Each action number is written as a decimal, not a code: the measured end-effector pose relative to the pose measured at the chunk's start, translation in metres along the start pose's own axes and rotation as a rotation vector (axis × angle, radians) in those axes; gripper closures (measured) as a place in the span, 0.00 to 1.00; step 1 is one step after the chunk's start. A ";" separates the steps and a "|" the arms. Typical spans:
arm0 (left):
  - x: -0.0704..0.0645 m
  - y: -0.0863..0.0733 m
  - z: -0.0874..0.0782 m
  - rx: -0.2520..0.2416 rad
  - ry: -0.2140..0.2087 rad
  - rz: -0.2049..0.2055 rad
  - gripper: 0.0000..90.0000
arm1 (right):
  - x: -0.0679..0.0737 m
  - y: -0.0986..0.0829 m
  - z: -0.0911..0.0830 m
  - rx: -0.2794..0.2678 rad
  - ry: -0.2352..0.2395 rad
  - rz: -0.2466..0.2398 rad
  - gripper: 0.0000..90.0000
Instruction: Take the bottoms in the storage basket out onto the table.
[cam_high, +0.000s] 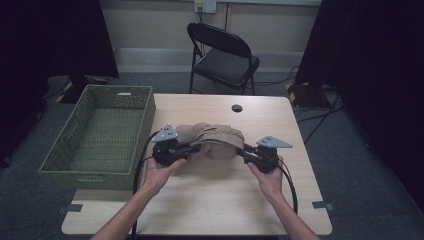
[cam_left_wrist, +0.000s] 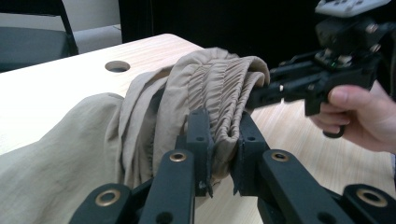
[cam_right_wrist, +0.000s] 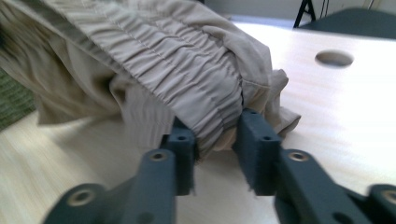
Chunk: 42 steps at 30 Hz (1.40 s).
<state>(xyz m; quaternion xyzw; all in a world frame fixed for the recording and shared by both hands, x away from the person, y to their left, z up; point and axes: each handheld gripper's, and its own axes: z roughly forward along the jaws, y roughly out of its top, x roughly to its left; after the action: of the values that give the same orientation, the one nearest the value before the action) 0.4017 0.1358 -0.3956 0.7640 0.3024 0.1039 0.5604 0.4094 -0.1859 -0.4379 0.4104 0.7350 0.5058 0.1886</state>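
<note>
- Basket: the high view shows a green woven basket at the tabletop's left edge, just beside the left tool.
- Left tool: in the high view it points right into the left end of the cloth. The left gripper view adds the detail: its two black jaws are clamped on the gathered, elastic-like band of the cloth, the fabric pinched between them.
- Cloth: a tan bundle near the middle of the tabletop, held between the two tools. From above it looks like a rounded heap; the gripper views reveal ruched stitching and loose folds hanging to the wood.
- Hole: a round hole in the tabletop behind the cloth, seen in all three views.
- Right tool: from above it points left into the cloth's right end. The right gripper view shows its jaws closed on the same ruched band. The left gripper view shows this tool from the side, with the fingers around its handle.
- Chair: a black folding chair stands beyond the tabletop.
</note>
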 end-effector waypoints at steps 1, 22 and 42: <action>-0.001 0.001 -0.001 -0.004 -0.007 0.002 0.89 | 0.000 0.004 -0.004 -0.009 0.004 0.002 0.81; 0.032 -0.002 0.006 0.025 0.087 -0.100 0.88 | -0.005 0.035 0.020 -0.036 0.045 0.030 0.68; 0.058 -0.026 0.017 0.071 0.152 -0.166 0.88 | 0.028 -0.012 0.023 0.085 0.145 0.001 0.45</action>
<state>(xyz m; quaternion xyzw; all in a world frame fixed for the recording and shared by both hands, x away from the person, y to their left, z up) 0.4473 0.1611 -0.4363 0.7456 0.4097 0.1042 0.5152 0.4040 -0.1517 -0.4541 0.3805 0.7673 0.5028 0.1172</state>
